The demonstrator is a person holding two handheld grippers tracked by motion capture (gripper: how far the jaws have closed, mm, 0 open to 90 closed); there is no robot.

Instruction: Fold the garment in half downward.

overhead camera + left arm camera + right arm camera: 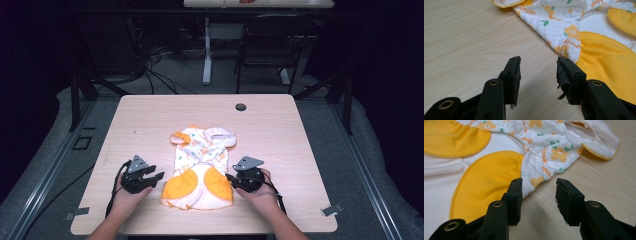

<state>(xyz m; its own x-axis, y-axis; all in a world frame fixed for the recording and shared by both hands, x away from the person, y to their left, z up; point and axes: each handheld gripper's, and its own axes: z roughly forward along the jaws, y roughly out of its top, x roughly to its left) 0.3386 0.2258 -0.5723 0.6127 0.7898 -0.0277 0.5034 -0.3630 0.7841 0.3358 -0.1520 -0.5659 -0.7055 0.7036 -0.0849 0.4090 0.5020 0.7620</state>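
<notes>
A small baby garment point(200, 167), white with orange flower print and big orange-yellow patches, lies crumpled in the middle of the wooden table point(150, 115). My left gripper point(159, 176) rests on the table just left of the garment's lower part, jaws wide apart with nothing between them. In the left gripper view the left gripper point(538, 72) has bare wood between its jaws and the garment point(584, 37) lies ahead to the right. My right gripper point(228, 177) sits at the garment's right edge, open. In the right gripper view the right gripper point(538, 192) points along the garment's point(499, 157) printed edge.
A round cable hole point(240, 107) sits near the table's far edge. Beyond the table stand a dark chair point(267, 45) and a white table leg point(207, 50) on grey floor, with cables lying about. Metal rails run along both sides.
</notes>
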